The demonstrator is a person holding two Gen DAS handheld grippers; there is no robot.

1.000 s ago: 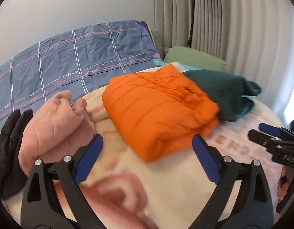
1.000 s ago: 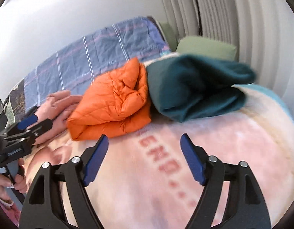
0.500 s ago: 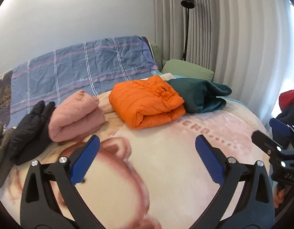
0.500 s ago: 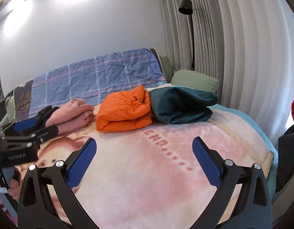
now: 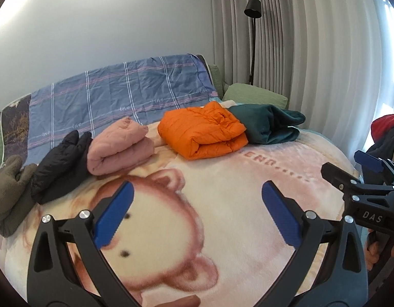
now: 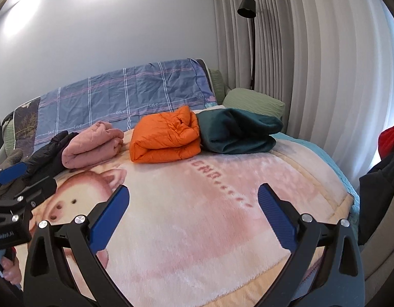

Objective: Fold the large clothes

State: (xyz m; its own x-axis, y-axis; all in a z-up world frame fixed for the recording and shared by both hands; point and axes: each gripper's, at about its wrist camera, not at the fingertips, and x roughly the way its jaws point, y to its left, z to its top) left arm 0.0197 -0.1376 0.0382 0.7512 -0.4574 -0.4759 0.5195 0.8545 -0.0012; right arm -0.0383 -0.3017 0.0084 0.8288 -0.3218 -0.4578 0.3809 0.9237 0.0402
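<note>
A row of folded garments lies across the far part of the bed: an olive one, a black one, a pink one, an orange puffer jacket and a dark teal one. The right wrist view shows the pink, orange and teal garments too. My left gripper is open and empty, well back over the pink cartoon blanket. My right gripper is open and empty, also well short of the garments.
A blue plaid sheet covers the headboard. A green pillow lies behind the teal garment. A black floor lamp and grey curtains stand at the right. Red and dark clothes are piled beyond the bed's right edge.
Both grippers have pulled back and up from the orange jacket. The whole bed and row of garments now shows; the jacket stays folded on the blanket.
</note>
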